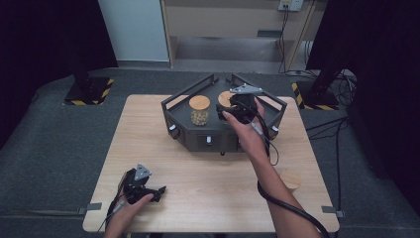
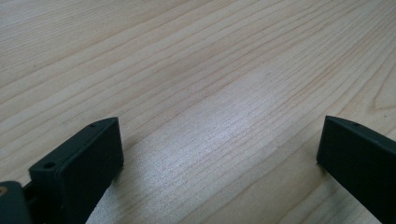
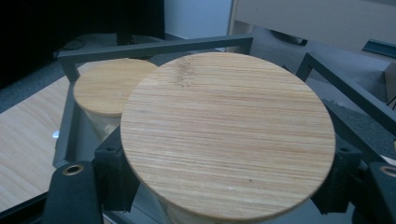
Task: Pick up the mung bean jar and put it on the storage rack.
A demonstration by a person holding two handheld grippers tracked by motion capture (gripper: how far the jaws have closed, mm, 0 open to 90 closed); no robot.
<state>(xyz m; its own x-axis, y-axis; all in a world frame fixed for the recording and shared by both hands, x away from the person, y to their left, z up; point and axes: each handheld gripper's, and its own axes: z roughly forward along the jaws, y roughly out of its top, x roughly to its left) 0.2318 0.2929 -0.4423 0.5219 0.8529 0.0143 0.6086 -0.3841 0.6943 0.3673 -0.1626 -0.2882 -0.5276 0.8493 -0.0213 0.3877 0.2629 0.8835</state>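
Note:
My right gripper [image 1: 229, 112] reaches over a dark angular rack [image 1: 184, 130] at the table's far side, shut on a glass jar with a round wooden lid [image 1: 226, 97]. In the right gripper view that lid [image 3: 228, 135] lies between the black jaws of the right gripper [image 3: 229, 189], which press on the jar just below it. A second jar [image 1: 199, 110] with a wooden lid and pale contents stands in the rack to the left; its lid [image 3: 109, 85] shows behind the held one. My left gripper [image 1: 159, 191] rests near the table's front left, open, and its jaws [image 2: 219, 158] have bare wood between them.
The rack has raised rails [image 3: 154, 46] around its edge and small white knobs [image 1: 208, 140] on its front. A round wooden piece [image 1: 289, 179] lies on the table [image 1: 148, 148] at the right, beside my right forearm. Cables trail from both grippers.

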